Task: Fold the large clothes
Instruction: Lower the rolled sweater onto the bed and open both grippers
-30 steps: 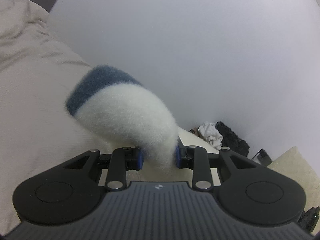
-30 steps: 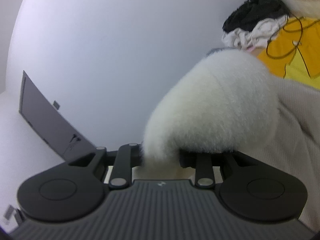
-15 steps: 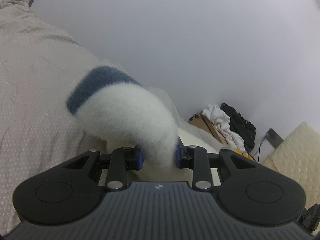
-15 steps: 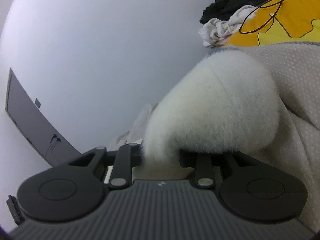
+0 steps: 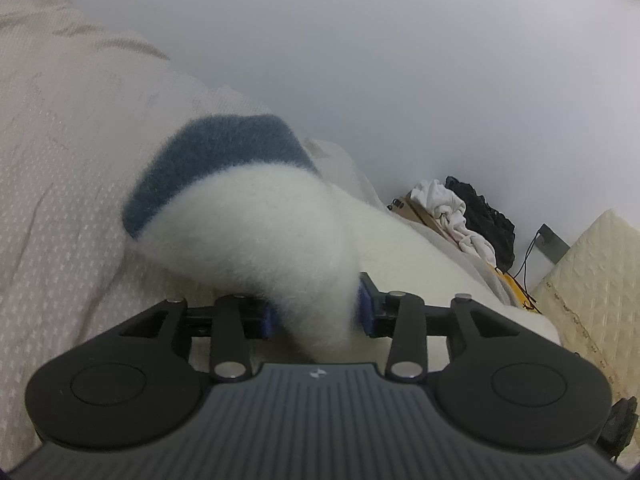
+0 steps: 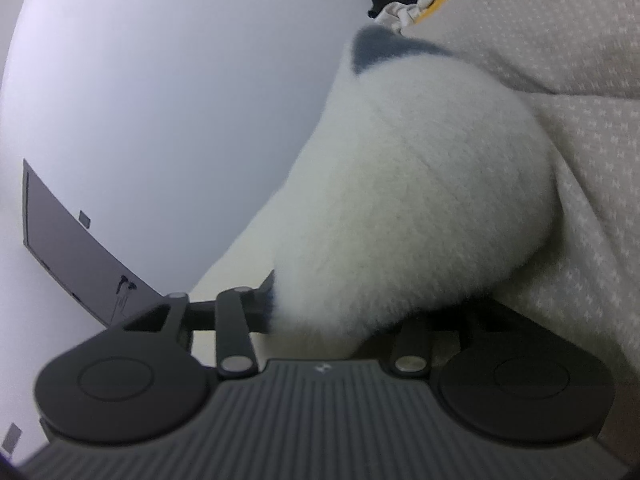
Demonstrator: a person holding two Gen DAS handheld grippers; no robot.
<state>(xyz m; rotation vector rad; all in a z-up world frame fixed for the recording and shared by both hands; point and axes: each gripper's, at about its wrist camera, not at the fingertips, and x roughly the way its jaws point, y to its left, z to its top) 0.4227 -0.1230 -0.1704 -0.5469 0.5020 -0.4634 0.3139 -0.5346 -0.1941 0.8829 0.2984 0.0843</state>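
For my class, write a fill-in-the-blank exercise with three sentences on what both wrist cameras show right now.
1. The fluffy white garment has a band of ____ at its end.
2. The garment lies on a beige ____ with a small white pattern.
3. Behind the bedding, a black cloth lies beside a crumpled ____ one.

Missing words: blue; bedcover; white

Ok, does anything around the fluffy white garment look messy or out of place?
The fluffy white garment itself looks fine, bunched between both grippers as their jaws open. Beyond the bedspread, a white cloth and a black one lie crumpled in a heap by the wall.
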